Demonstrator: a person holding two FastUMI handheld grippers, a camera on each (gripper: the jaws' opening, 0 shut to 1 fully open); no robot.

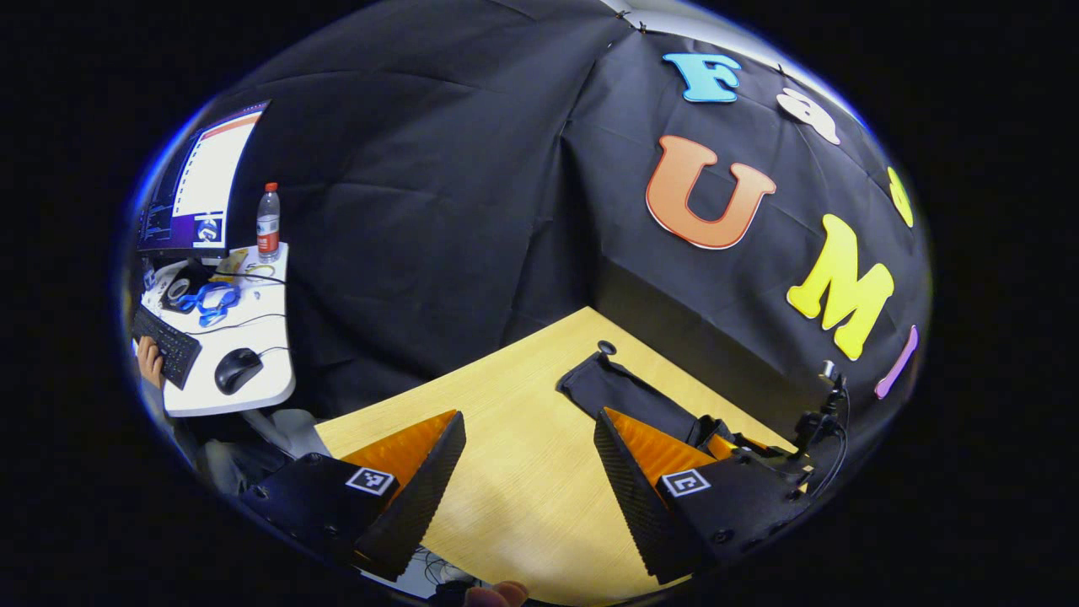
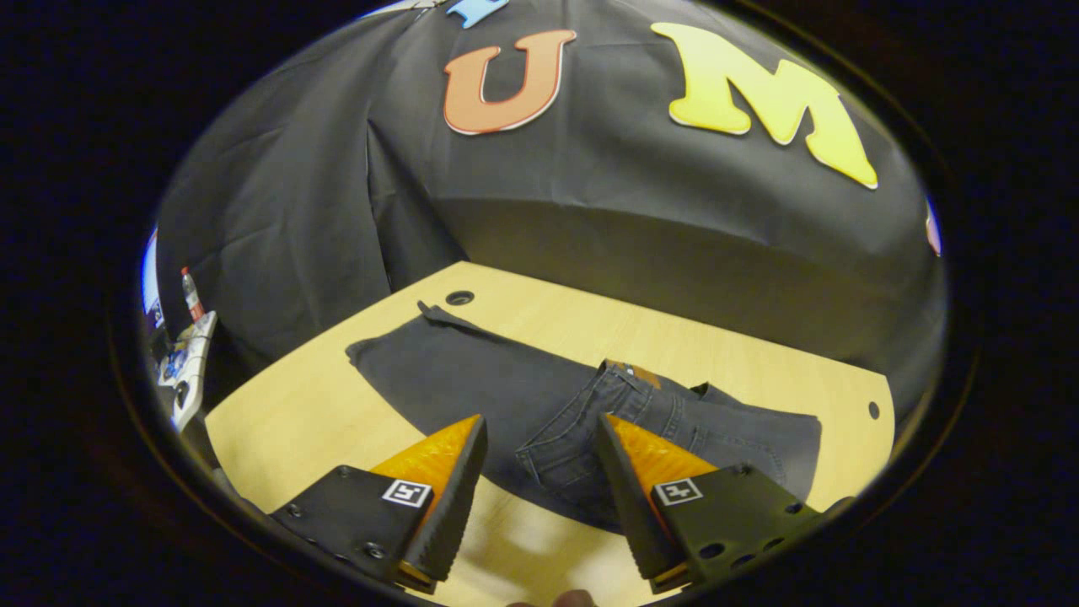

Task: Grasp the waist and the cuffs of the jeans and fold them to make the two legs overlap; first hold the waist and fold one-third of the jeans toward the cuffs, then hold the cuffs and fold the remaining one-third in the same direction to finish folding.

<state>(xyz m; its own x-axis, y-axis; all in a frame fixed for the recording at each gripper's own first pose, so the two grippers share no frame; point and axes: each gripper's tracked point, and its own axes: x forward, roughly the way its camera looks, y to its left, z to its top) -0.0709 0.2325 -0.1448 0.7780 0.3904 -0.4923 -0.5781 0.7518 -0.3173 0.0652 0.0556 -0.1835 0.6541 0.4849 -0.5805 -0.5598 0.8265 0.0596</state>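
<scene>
One pair of dark jeans lies flat on the light wooden table in the right gripper view, the legs laid one over the other and running away to the far left, where the cuffs end just beside a round cable hole. The waist end, with its brown patch, is folded over on top of the legs toward the right, so we see two layers there. We count two holes in the tabletop in this view, the second near the right edge.

The right gripper hangs just over the near edge of the folded waist part, its two fingers spread wide with nothing between them. We cannot tell whether the fingertips touch the cloth.

In the left gripper view, the left gripper is likewise released, both fingers well apart over bare tabletop. The cuff end of the jeans lies beyond its right finger. At the far right we see part of the other gripper's rig with its cable.

Off to the left stands a white side desk carrying one monitor, one plastic bottle, one keyboard with one hand at it, one mouse and one blue headset-like item.
</scene>
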